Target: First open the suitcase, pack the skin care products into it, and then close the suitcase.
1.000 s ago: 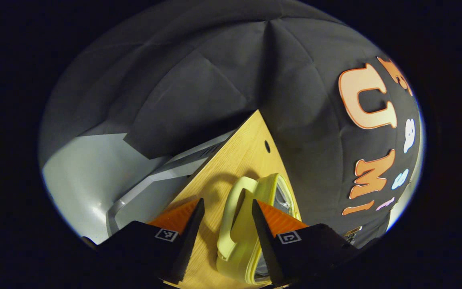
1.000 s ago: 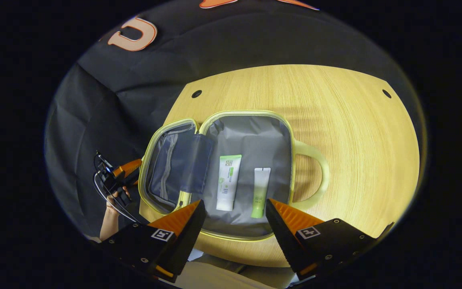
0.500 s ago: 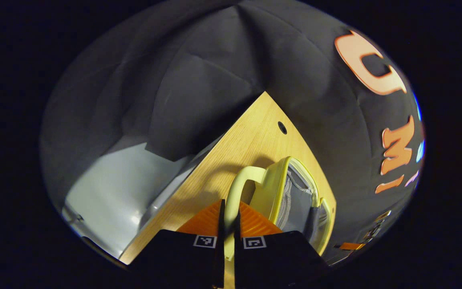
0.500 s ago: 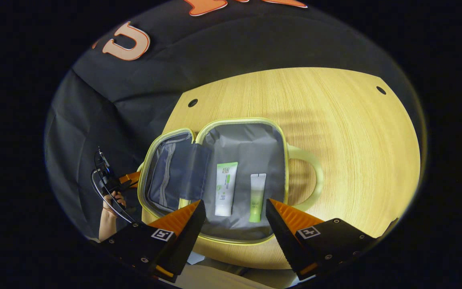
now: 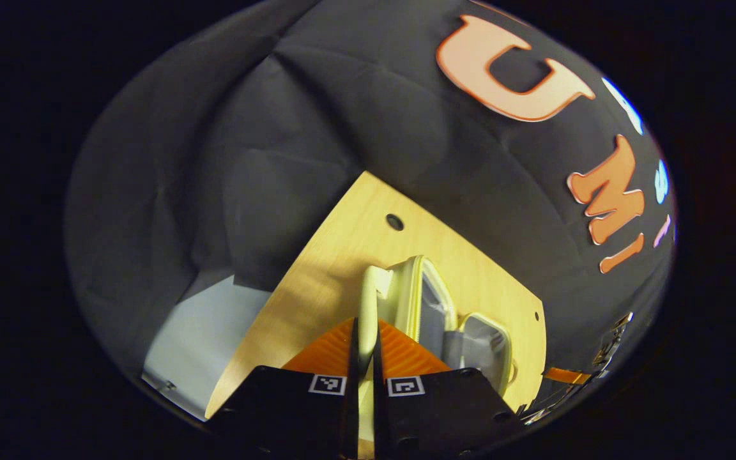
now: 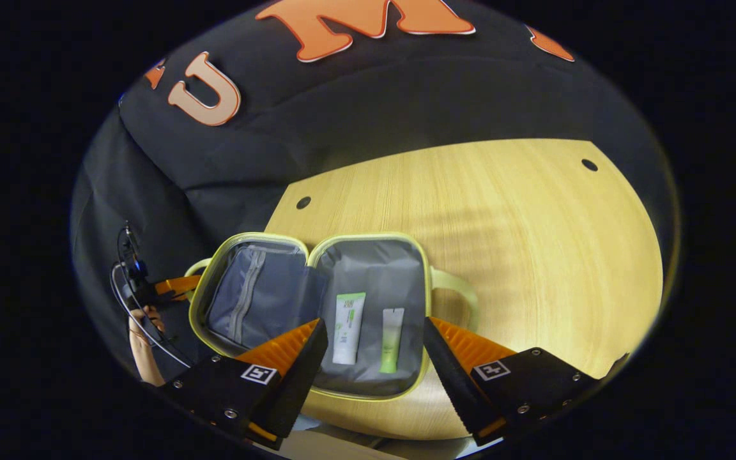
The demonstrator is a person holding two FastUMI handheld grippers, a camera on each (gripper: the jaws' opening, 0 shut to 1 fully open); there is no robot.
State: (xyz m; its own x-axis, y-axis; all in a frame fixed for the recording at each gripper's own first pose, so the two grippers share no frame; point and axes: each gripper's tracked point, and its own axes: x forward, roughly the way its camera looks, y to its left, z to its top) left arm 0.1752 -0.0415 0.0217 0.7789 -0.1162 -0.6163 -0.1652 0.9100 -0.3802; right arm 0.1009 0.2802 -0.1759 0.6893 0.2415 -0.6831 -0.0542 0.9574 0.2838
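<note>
A pale yellow suitcase [image 6: 420, 255] lies open on the wooden table [image 6: 534, 243]. Its right half holds a white-and-green tube [image 6: 347, 327] and a green tube [image 6: 390, 330] side by side on the grey lining. The left half is the lid [image 6: 256, 297] with a zip pocket. My left gripper [image 5: 366, 326] is shut on the lid's handle [image 5: 368, 291]; in the right gripper view that gripper [image 6: 173, 285] shows at the lid's outer edge with a hand behind it. My right gripper [image 6: 374, 321] hovers open above the near edge of the case, holding nothing.
The table's right part [image 6: 566, 268] is bare wood with small round holes [image 6: 589, 165] near its corners. The booth's black cloth hangs close behind the table. Grey floor [image 5: 195, 326] lies beyond the table's left edge. The case's other handle [image 6: 460, 291] sticks out to the right.
My left gripper went from open around the lid's handle to shut on it and has swung with it. The right gripper has drawn back, so the case sits lower in its view.
</note>
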